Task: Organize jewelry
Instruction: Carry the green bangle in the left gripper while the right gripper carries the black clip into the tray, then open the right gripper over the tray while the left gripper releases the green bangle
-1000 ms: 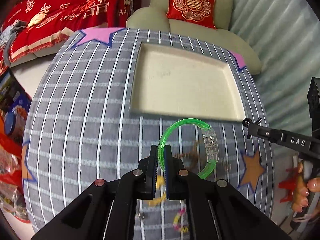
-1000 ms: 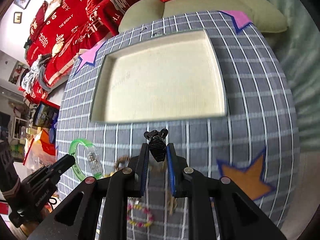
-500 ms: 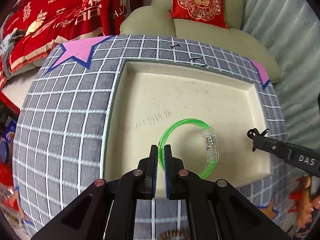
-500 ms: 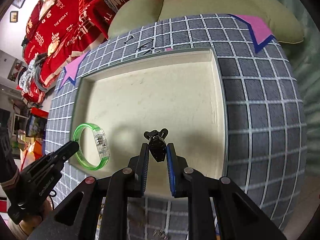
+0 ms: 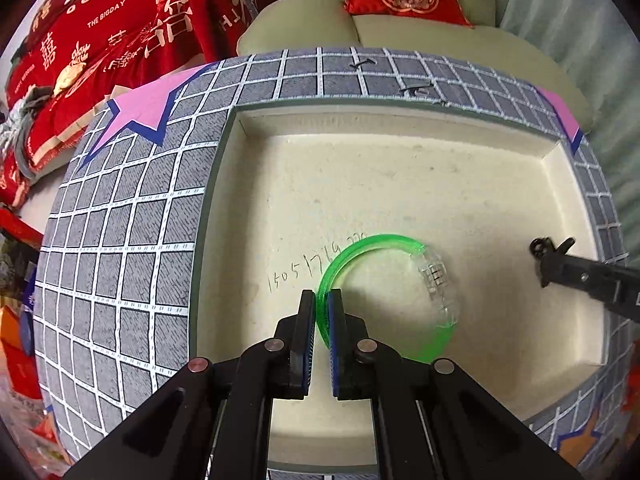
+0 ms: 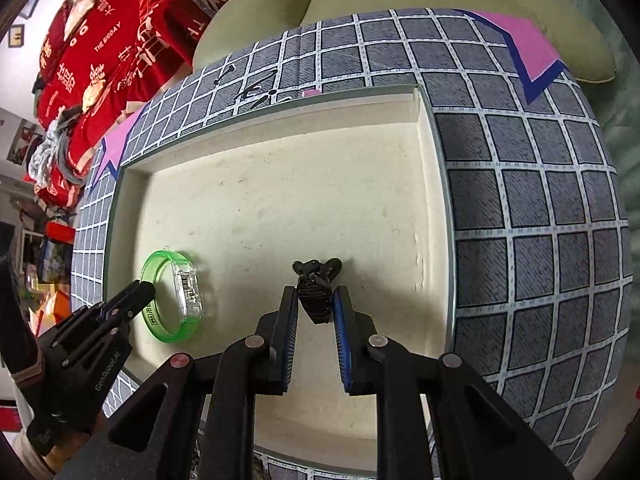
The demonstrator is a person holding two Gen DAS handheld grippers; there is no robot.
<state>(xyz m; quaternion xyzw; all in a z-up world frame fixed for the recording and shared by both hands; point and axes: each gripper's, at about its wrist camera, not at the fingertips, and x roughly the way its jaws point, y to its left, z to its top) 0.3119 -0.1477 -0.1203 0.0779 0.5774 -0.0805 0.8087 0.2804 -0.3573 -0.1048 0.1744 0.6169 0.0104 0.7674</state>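
My left gripper [image 5: 322, 295] is shut on the rim of a translucent green bracelet [image 5: 376, 242] with a clear clasp, held low over the cream tray [image 5: 400, 168]. The same bracelet [image 6: 160, 258] and left gripper [image 6: 142, 290] show at the left of the right wrist view. My right gripper [image 6: 316, 294] is shut on a small black hair clip [image 6: 316, 280], also low over the tray [image 6: 280, 200], right of the bracelet. The clip [image 5: 550, 246] and the right gripper [image 5: 538, 256] enter the left wrist view from the right.
The tray lies on a grey checked cloth [image 5: 120, 240] with pink stars [image 5: 140, 110]. Small dark hairpins [image 6: 252, 92] lie on the cloth beyond the tray's far rim. A pale green sofa [image 5: 400, 36] and red blankets [image 5: 100, 32] stand behind.
Both grippers have moved forward from the cloth to over the tray and come down closer to its floor, still holding the bracelet and the clip.
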